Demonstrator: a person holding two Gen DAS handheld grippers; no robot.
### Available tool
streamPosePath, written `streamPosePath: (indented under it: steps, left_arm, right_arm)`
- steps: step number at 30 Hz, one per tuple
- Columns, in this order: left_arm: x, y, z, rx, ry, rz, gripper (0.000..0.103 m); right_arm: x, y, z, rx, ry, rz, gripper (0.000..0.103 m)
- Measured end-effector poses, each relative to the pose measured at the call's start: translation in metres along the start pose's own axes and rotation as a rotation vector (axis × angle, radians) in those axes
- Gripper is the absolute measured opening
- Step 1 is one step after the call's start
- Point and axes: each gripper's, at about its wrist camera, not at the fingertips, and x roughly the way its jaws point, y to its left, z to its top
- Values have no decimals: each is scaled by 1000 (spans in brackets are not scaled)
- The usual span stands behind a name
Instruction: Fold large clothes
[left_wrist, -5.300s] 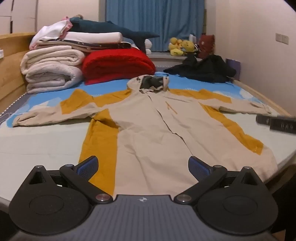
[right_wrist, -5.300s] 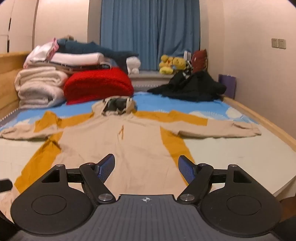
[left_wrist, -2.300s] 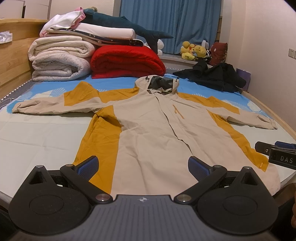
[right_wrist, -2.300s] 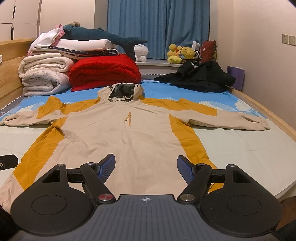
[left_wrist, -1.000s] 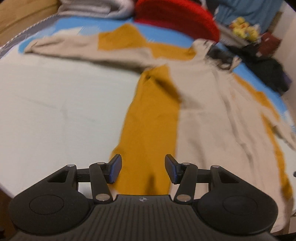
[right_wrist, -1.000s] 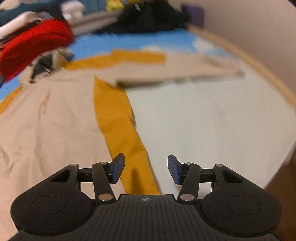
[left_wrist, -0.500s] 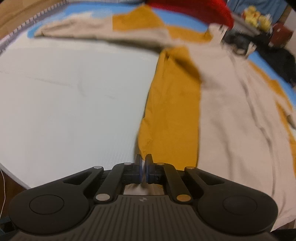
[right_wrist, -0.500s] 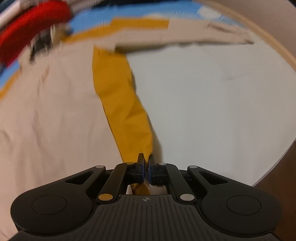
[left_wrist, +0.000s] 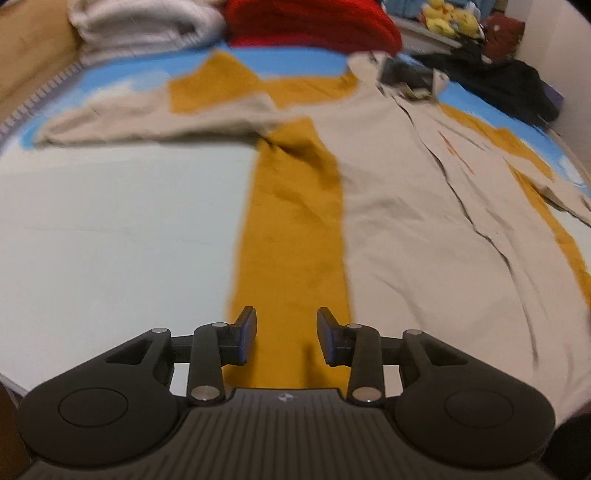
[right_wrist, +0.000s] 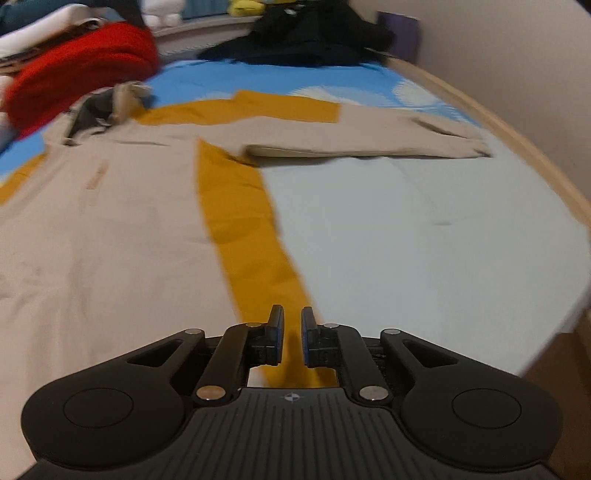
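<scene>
Jacket — a big beige hooded one with mustard-yellow panels down its sides and along the tops of its sleeves — is lying spread flat, front up, on the bed, with both sleeves stretching out sideways and the hood pointing toward the far end of the mattress. The left gripper is hovering low over the hem end of the jacket's left-hand yellow side panel; its jaws are opening, the blue pads standing apart with the yellow cloth lying below and between them, and neither pad is pressing on it. The right gripper is sitting over the hem end of the other yellow panel, right where that strip is meeting the pale sheet; its jaws are opening too, though only a narrow gap is showing between the pads (the yellow fabric is visible through that gap, and the pads are not pinching it). Beyond the hood, a red blanket is sitting folded beside a stack of white bedding, and a heap of black clothes is lying near the far right corner. The sleeve on the right-hand side is reaching almost to the bed's wooden edge.
</scene>
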Motion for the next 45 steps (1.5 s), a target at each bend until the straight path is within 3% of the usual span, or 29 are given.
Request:
streamPosePath:
  steps: [2,4,6,8,10,11,15,17,20,24,28,30,33,41,45]
  left_arm:
    - [18,0,-6,-23,99,-26,44]
    - [38,0,-10,-34,217,-11,45]
    - [38,-2,-10,-18,215,13,46]
    - [25,-10,-4,4,143,14,50]
    - [12,-14,2,8,70,-17,66]
    - [11,-15,3,4,65,-32,69]
    - [49,-17,-2,-10,230,36,70]
    - [43,-17,0,-14,198,46,69]
    - [12,-20,12,-22,9,9,70]
    - [-27,-29,22,-32,-222,35,76]
    - [-69,-47,46,-21,-335,74,78]
    - [-98,-53,61,-3,-455,67,86]
    - [-116,-58,85,33,-579,104,87]
    - [-80,-50,166,68,-537,116,87]
    - [-33,-29,171,109,-544,129,85]
  right_arm:
    - [13,1,-1,-10,59,48,21]
    - [40,0,-6,-47,220,45,24]
    - [48,2,-12,-74,295,-4,24]
    - [37,4,-6,-65,241,-1,24]
    - [23,5,2,-45,170,34,29]
    - [19,6,4,-36,163,47,31]
    - [37,10,-11,-73,363,-14,33]
    - [28,13,-5,-62,320,-8,33]
    - [-6,24,10,-62,144,46,33]
    - [-54,36,27,-39,-91,159,34]
    - [-75,50,40,-80,-203,197,40]
    - [-81,56,43,-90,-233,214,43]
    - [-80,61,46,-77,-250,227,43]
    - [-74,94,60,-80,-387,214,49]
    - [-72,102,59,-95,-399,176,49]
